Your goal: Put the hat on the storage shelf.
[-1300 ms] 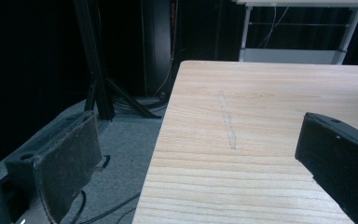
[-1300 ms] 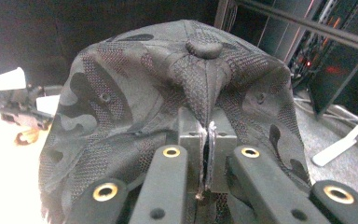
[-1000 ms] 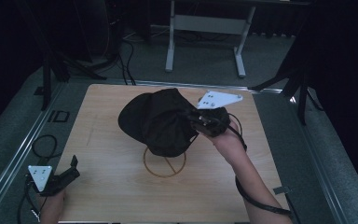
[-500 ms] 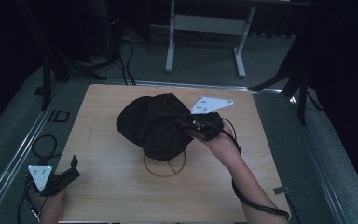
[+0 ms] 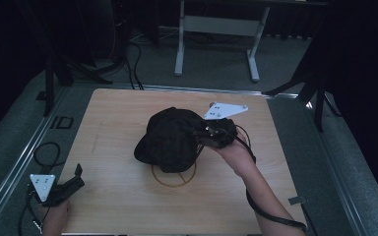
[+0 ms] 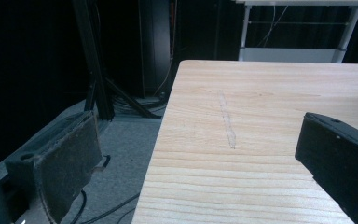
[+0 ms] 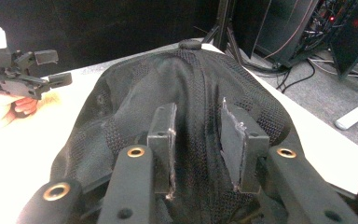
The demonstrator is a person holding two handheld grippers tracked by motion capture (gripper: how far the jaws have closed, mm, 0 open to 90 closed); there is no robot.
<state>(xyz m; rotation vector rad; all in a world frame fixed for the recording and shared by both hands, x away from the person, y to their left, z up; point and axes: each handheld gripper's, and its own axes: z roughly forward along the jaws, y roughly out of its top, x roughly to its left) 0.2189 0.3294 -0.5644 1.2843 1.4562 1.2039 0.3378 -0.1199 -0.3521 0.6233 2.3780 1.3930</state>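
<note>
Wooden table (image 5: 118,123): cap (image 7: 182,93) between right fingers (image 7: 163,135).

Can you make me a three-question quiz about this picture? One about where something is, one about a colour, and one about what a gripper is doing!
1. Where is the cap?
A. over a ring mark mid-table
B. on the floor
C. at the far left corner

2. What colour is the cap?
A. red
B. black
C. yellow

3. What is the left hand-held gripper doing?
A. pinching the cap
B. holding a cable
C. open, holding nothing

Answers:
1. A, the high view shows it above the ring mark on the table.
2. B, it looks black in both views.
3. C, its jaws stand wide apart over bare wood, while the right hand-held gripper grips cap fabric.
</note>
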